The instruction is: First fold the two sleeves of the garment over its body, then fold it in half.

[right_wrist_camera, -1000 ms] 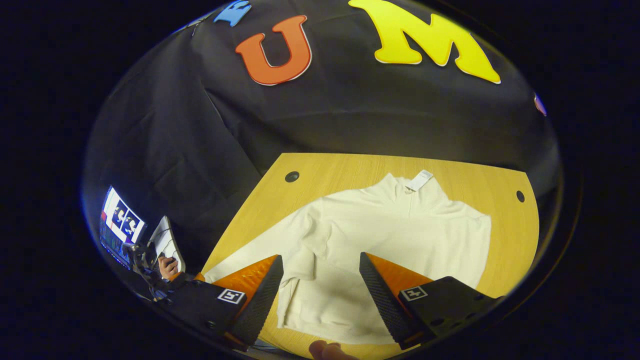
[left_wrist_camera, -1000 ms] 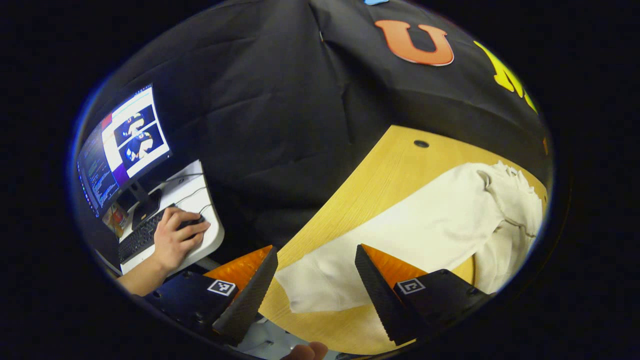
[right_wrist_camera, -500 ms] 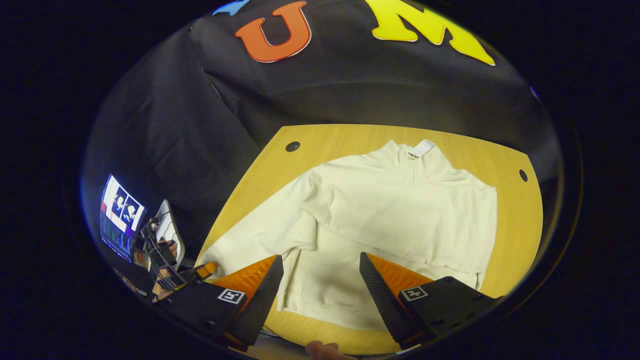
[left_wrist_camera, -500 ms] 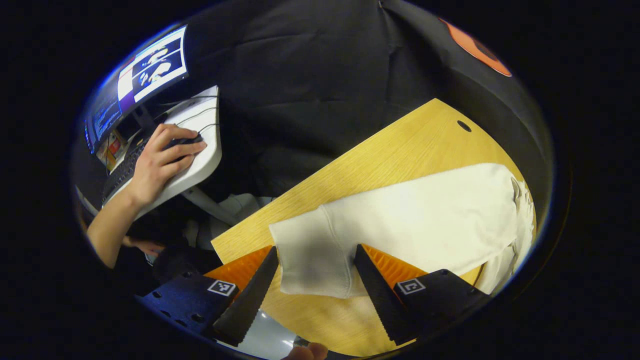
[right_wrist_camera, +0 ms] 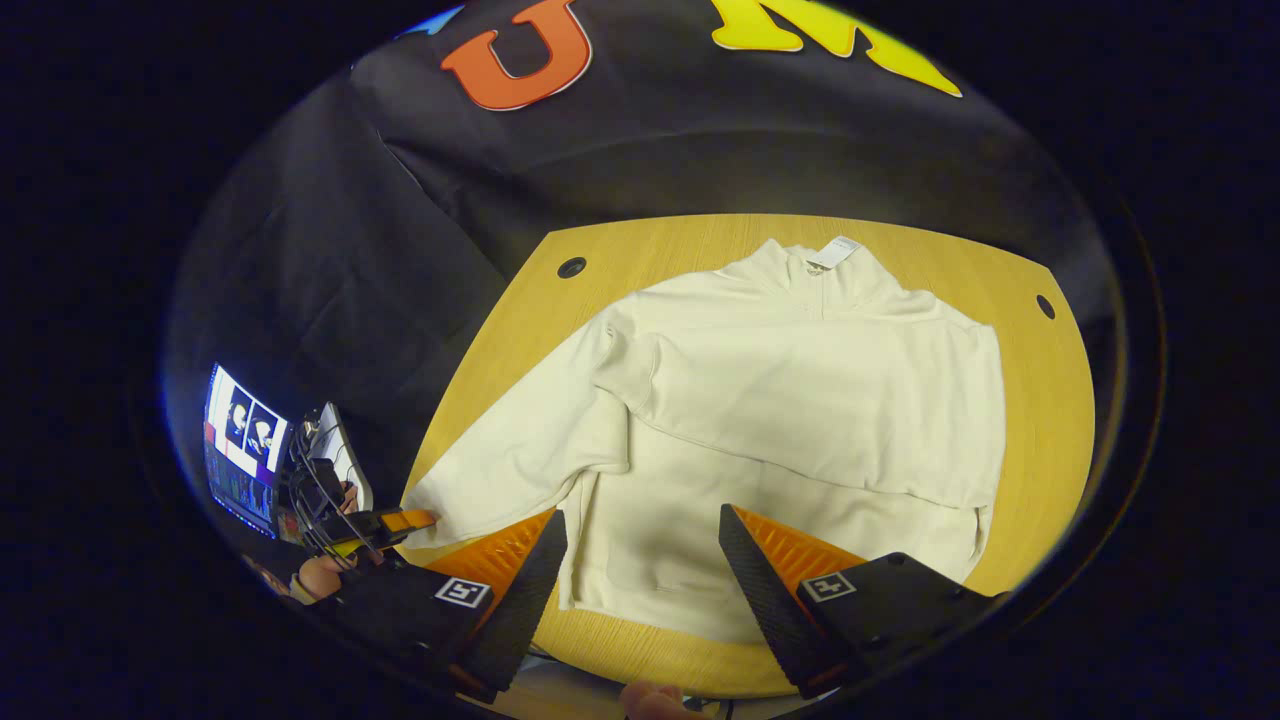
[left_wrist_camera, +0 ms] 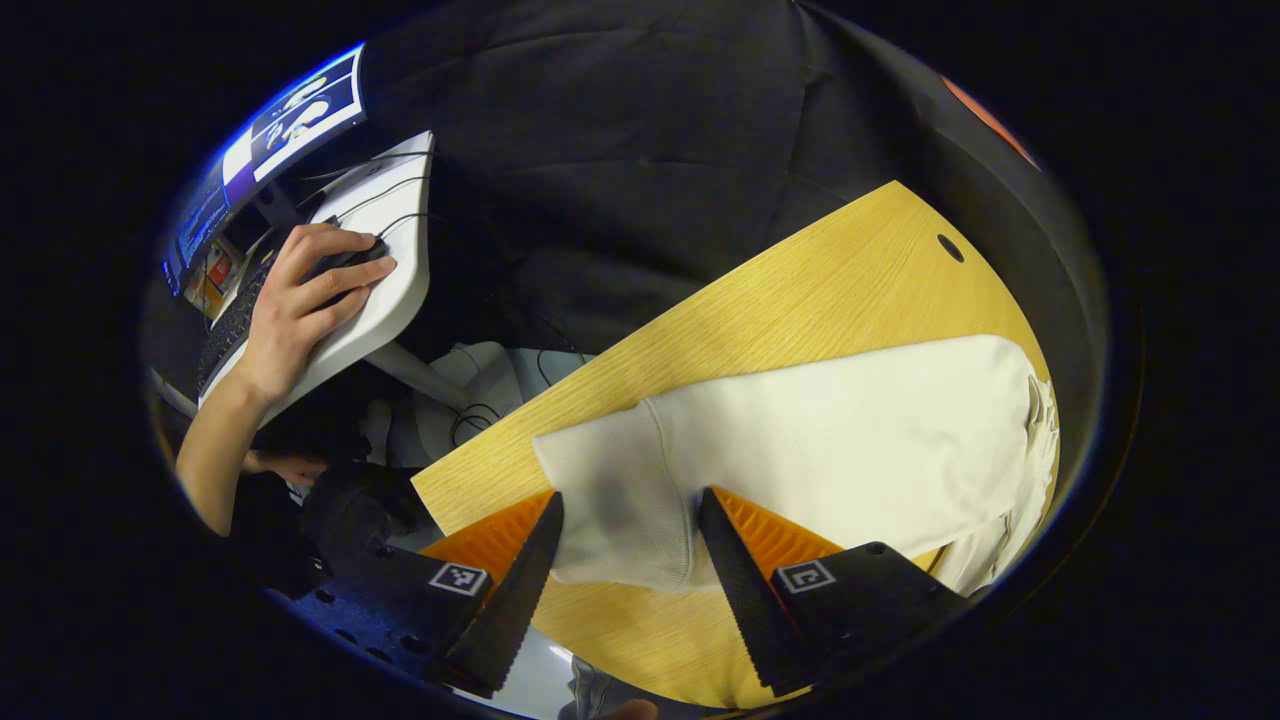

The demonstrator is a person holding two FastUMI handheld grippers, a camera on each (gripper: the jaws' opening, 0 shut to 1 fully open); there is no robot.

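Note:
A cream sweatshirt (right_wrist_camera: 800,400) lies flat on the wooden table (right_wrist_camera: 1040,420), collar at the far side. One sleeve is folded across its body (right_wrist_camera: 800,420). The other sleeve (left_wrist_camera: 850,440) stretches out toward the table's corner. My left gripper (left_wrist_camera: 630,498) is open and straddles that sleeve's cuff (left_wrist_camera: 600,465), one finger on each side. In the right gripper view the left gripper (right_wrist_camera: 385,522) shows small at the cuff's end. My right gripper (right_wrist_camera: 642,512) is open above the sweatshirt's hem (right_wrist_camera: 650,600), holding nothing.
Left of the table, a person's hand (left_wrist_camera: 300,300) rests on a mouse on a white desk (left_wrist_camera: 395,270) with a monitor (left_wrist_camera: 270,140). The table's corner edge (left_wrist_camera: 440,490) lies just left of the cuff. Cable holes (right_wrist_camera: 572,267) sit near the far corners.
My left gripper has come down onto the sleeve's end, so the cuff now lies between its fingers. My right gripper's view has tilted down, showing more of the sweatshirt.

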